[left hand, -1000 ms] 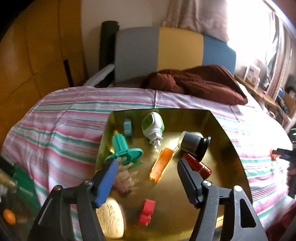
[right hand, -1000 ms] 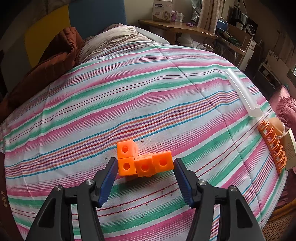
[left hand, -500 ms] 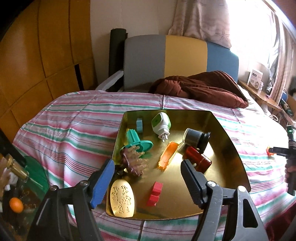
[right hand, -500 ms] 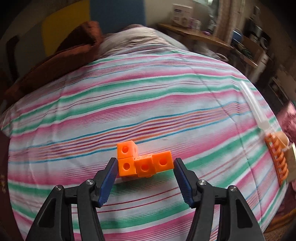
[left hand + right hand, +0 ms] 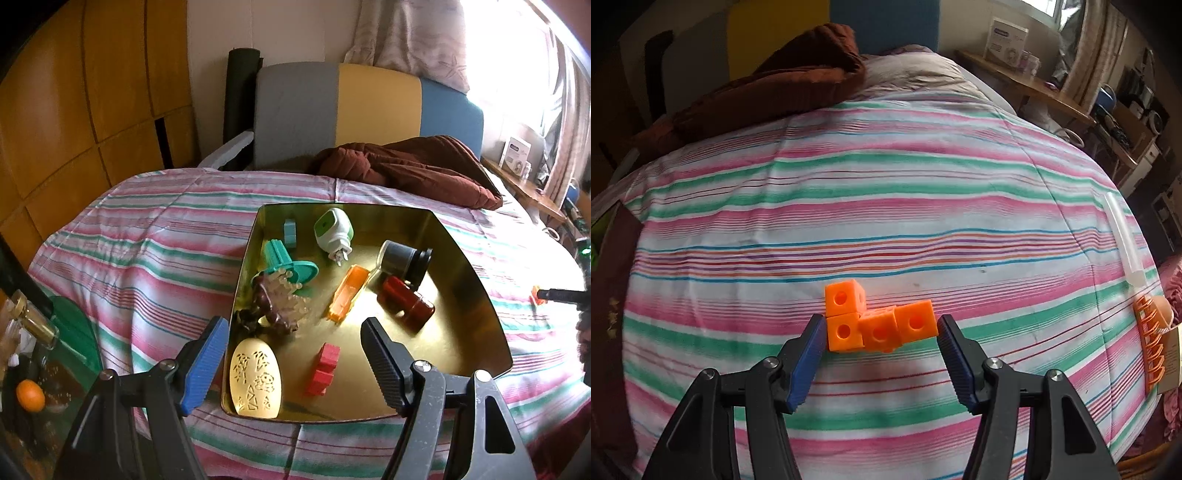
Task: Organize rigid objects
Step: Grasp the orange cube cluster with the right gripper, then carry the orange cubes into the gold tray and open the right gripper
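Observation:
In the right wrist view my right gripper is shut on a cluster of joined orange cubes, held above the striped bedspread. In the left wrist view a gold tray lies on the bed. It holds a cream oval, a red block, an orange trough, a dark red bottle, a grey jar, a white and green plug, a teal piece and a spiky clear piece. My left gripper stands open over the tray's near end with nothing between its fingers.
A brown blanket lies at the head of the bed before a grey, yellow and blue headboard. A clear tube and an orange rack lie at the bed's right edge. A side table with an orange ball stands at the left.
My left gripper has drawn back from the tray, so more of the tray shows, and its jaws stand wider. The right gripper has rolled and shifted over the bed with the orange cubes still in it.

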Motion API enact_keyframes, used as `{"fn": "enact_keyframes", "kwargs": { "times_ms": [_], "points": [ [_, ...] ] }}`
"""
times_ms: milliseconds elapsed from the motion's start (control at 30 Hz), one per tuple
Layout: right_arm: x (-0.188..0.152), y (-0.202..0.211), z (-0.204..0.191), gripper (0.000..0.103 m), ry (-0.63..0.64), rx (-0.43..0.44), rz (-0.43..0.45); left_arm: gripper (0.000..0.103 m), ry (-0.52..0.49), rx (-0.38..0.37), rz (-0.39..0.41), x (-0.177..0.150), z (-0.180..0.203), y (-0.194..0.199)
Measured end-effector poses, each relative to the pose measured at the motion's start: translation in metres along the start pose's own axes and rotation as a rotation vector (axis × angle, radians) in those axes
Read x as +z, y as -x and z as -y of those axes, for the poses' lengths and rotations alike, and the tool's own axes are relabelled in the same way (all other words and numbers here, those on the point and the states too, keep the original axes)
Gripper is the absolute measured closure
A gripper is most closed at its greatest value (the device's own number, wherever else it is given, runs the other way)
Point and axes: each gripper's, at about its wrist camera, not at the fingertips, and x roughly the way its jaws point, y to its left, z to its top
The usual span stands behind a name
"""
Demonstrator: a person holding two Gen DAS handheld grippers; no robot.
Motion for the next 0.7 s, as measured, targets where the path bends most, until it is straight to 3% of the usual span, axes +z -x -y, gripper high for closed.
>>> {"fn": "enact_keyframes", "kwargs": {
  "times_ms": [133, 367, 533, 633, 700],
  "points": [
    [0.004, 0.04, -0.037, 0.041, 0.064, 0.102, 0.078, 0.028, 0.025, 0.008, 0.0, -0.003, -0.009, -0.001],
    [-0.01, 0.114, -0.162, 0.041, 0.304, 0.325, 0.204, 0.028, 0.083, 0.047, 0.003, -0.007, -0.035, 0.0],
    [-0.045, 0.119, -0.259, 0.041, 0.474, 0.436, 0.162, 0.028, 0.123, 0.078, 0.003, -0.012, -0.057, 0.002],
    [-0.065, 0.108, -0.295, 0.041, 0.527, 0.46, 0.1, 0.028, 0.137, 0.092, 0.002, -0.015, -0.067, 0.002],
    [-0.079, 0.102, -0.319, 0.041, 0.583, 0.426, 0.083, 0.028, 0.147, 0.094, -0.001, -0.017, -0.07, 0.001]
  ]
}}
